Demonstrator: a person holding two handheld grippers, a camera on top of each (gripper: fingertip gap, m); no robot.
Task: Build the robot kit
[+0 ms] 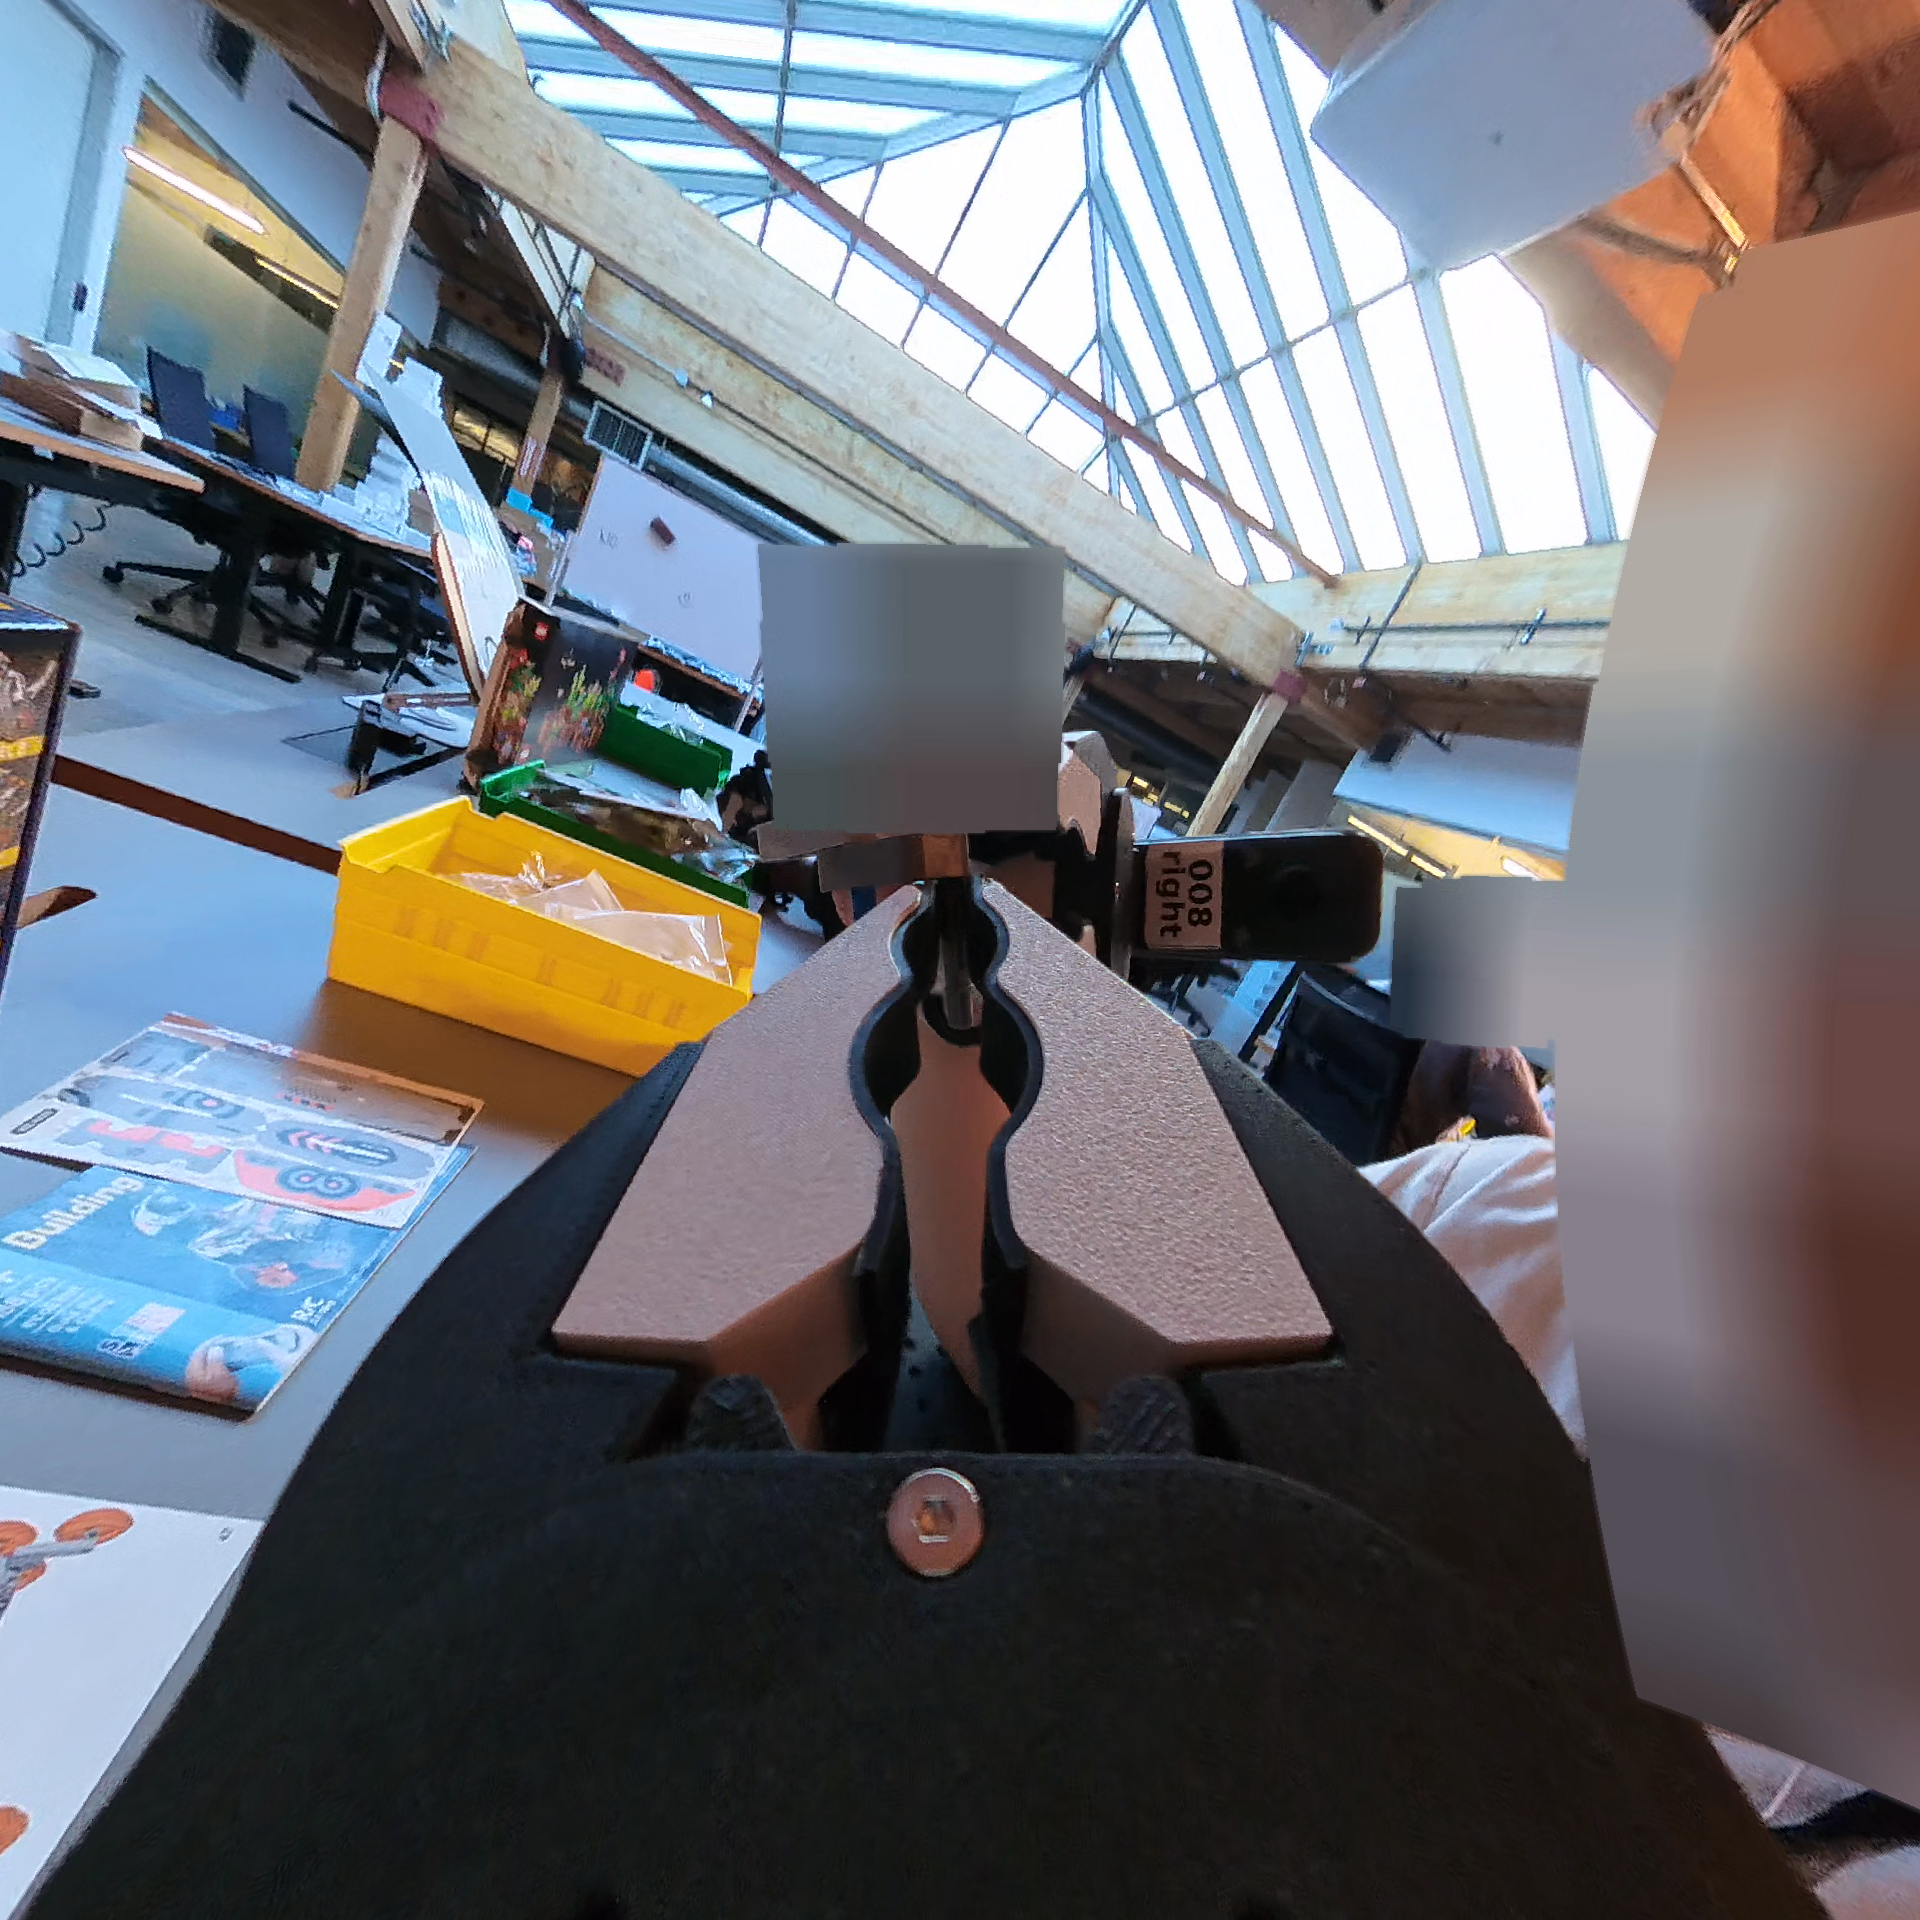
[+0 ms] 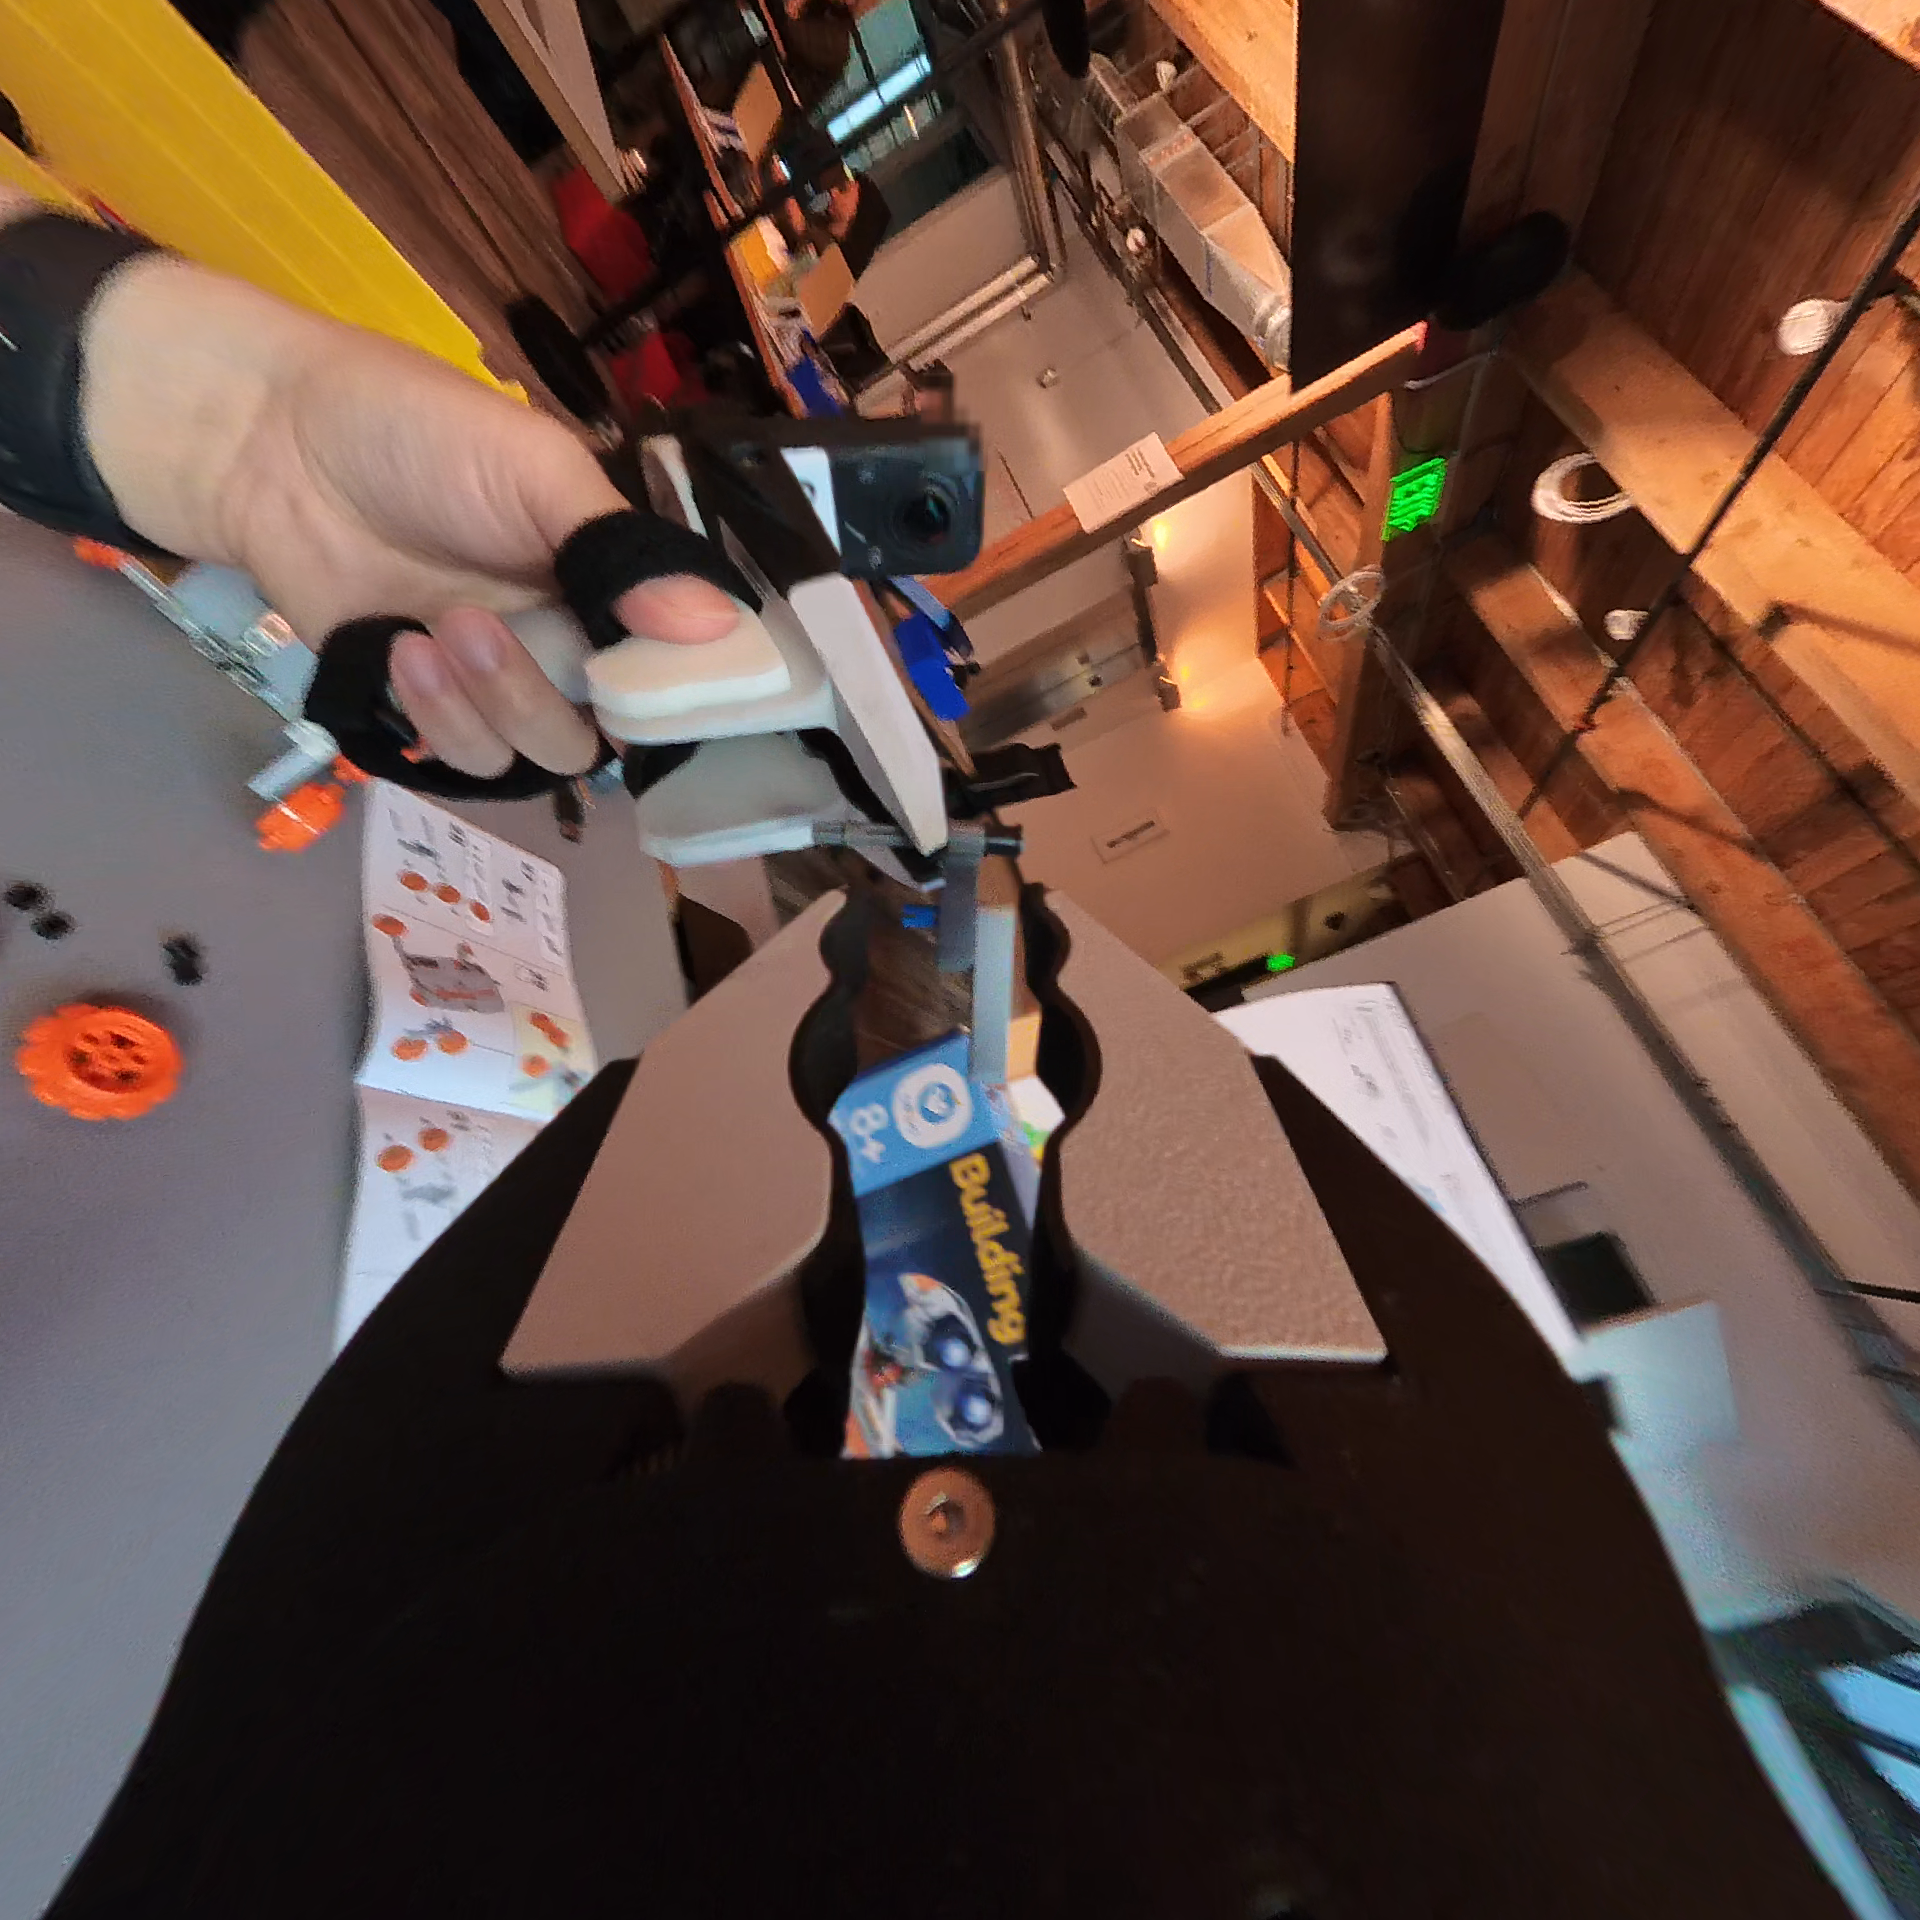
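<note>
In the left wrist view my left gripper (image 1: 951, 899) is shut on a thin grey axle (image 1: 954, 961) that stands up between its tan pads. A small grey and brown part (image 1: 894, 857) sits just past the tips, partly behind a blurred patch. The right gripper's black body (image 1: 1278, 909) lies close on the right. In the right wrist view my right gripper (image 2: 940, 909) stands slightly open. A short grey beam (image 2: 958, 914) hangs in the gap without visibly touching either pad. The beam joins a grey axle (image 2: 857, 831) held by the left gripper (image 2: 883, 821), which a gloved hand (image 2: 312, 468) carries.
A yellow bin (image 1: 520, 935) with plastic bags and green bins (image 1: 665, 743) stand on the grey table (image 1: 177, 914). A sticker sheet (image 1: 239, 1101) and blue booklet (image 1: 208, 1278) lie left. An orange wheel (image 2: 99, 1060), black pins (image 2: 42, 914), an open instruction booklet (image 2: 468, 987) and a part-built model (image 2: 301, 790) lie below. The grippers are tip to tip, or close to it. Both grippers' tips are roughly 30 centimeters from the orange wheel (image 2: 99, 1060).
</note>
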